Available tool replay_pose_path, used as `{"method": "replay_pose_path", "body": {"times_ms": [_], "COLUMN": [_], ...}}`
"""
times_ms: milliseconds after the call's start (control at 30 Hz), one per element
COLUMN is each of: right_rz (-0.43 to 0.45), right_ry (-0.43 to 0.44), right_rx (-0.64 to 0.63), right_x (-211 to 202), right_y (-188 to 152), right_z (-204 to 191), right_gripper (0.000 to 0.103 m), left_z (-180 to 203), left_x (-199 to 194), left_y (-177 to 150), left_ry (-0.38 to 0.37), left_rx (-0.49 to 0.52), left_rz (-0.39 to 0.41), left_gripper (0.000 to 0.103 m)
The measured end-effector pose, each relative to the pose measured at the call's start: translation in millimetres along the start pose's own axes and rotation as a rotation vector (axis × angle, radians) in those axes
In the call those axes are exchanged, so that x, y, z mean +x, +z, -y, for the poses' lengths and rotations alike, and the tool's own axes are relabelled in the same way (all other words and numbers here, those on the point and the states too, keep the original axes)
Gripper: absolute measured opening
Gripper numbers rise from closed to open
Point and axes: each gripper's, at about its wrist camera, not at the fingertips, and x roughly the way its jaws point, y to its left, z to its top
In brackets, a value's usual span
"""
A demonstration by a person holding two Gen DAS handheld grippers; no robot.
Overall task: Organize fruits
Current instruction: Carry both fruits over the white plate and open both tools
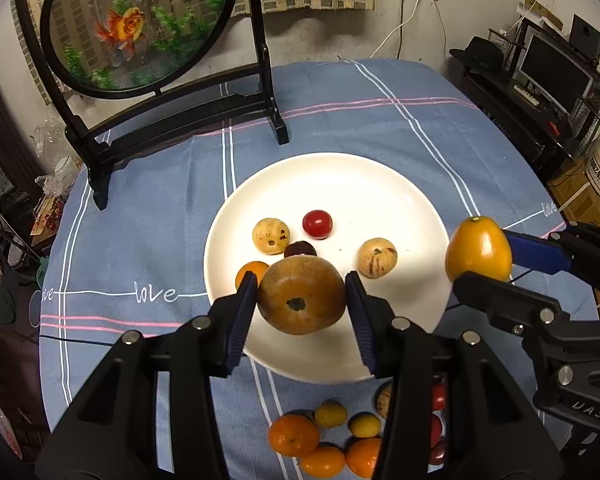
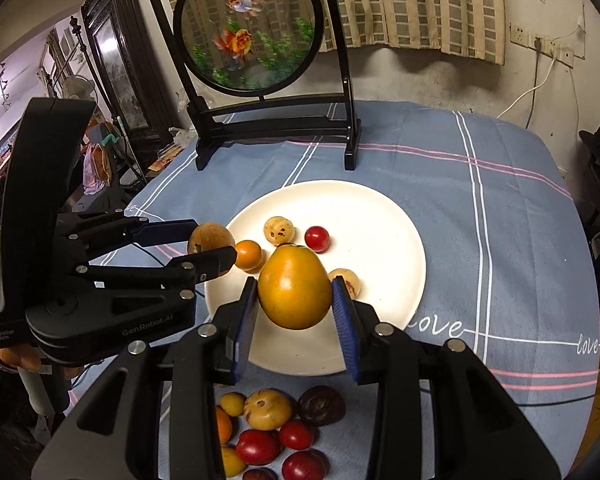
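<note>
White plate (image 1: 380, 184) has five small fruits on it. Left gripper (image 1: 302, 300) is clamped on a brown round fruit (image 1: 302, 300); right gripper (image 2: 296, 300) squeezes an orange egg-shaped fruit (image 2: 294, 288), both above the plate's near edge.

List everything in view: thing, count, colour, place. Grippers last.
plate: one, white, centre of the table
fruits on the plate: five; two speckled tan, one red, one small orange, one dark
loose fruits: a heap, orange, yellow, red, dark, on the cloth on the near side of the plate
tablecloth: one, blue with white and pink lines
goldfish screen: one, round, black stand, far end of the table
left gripper: shut on a brown round fruit, over the plate's edge
right gripper: shut on an orange-yellow oval fruit, over the plate
</note>
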Motion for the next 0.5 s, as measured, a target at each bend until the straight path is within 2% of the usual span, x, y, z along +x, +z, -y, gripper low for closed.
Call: {"method": "replay_pose_path", "body": {"times_ms": [500], "right_rz": [-0.039], "right_ry": [-0.002], "right_rx": [0.007], "right_x": [39], "right_y": [21], "right_z": [24], "right_gripper": [0.037], "left_z": [1], "left_x": [41], "left_y": [13], "left_ry": [0.002], "left_rx": [0.011], "left_rz": [-0.048], "left_gripper": [0.046]}}
